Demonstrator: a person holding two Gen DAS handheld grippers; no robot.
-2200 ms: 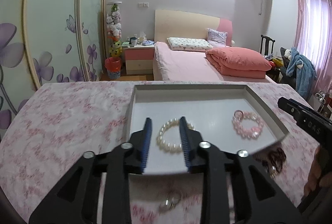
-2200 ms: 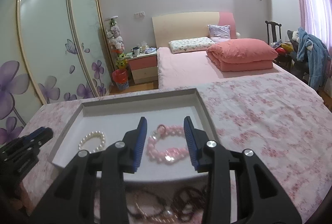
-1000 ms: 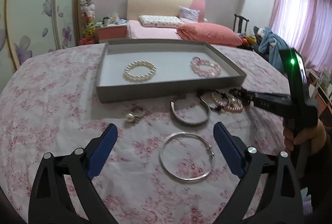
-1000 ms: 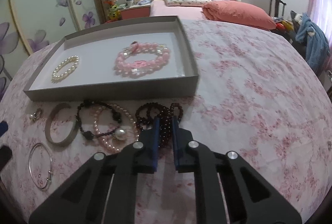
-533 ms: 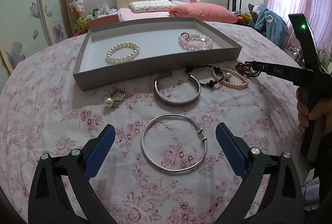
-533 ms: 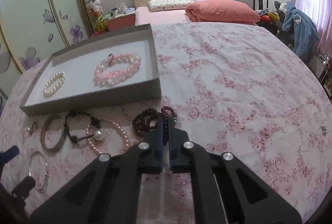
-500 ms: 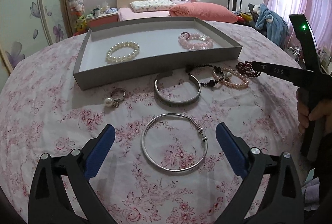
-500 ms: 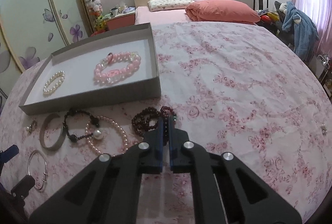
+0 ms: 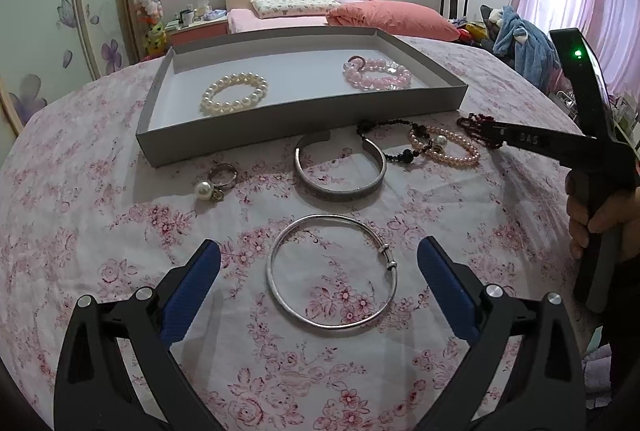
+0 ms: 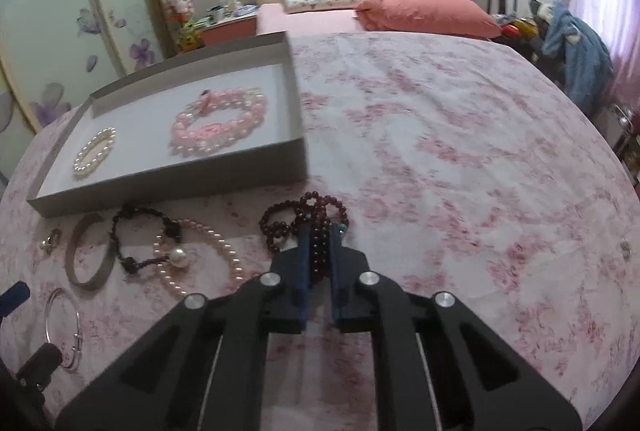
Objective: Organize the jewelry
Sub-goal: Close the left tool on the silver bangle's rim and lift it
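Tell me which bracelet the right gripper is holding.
The dark red beaded bracelet, pinched in the right gripper; every other bracelet lies untouched on the cloth or in the tray.

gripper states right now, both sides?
Left gripper: open, holding nothing, jaws wide either side of the silver bangle.
Right gripper: shut on the dark red bead bracelet.
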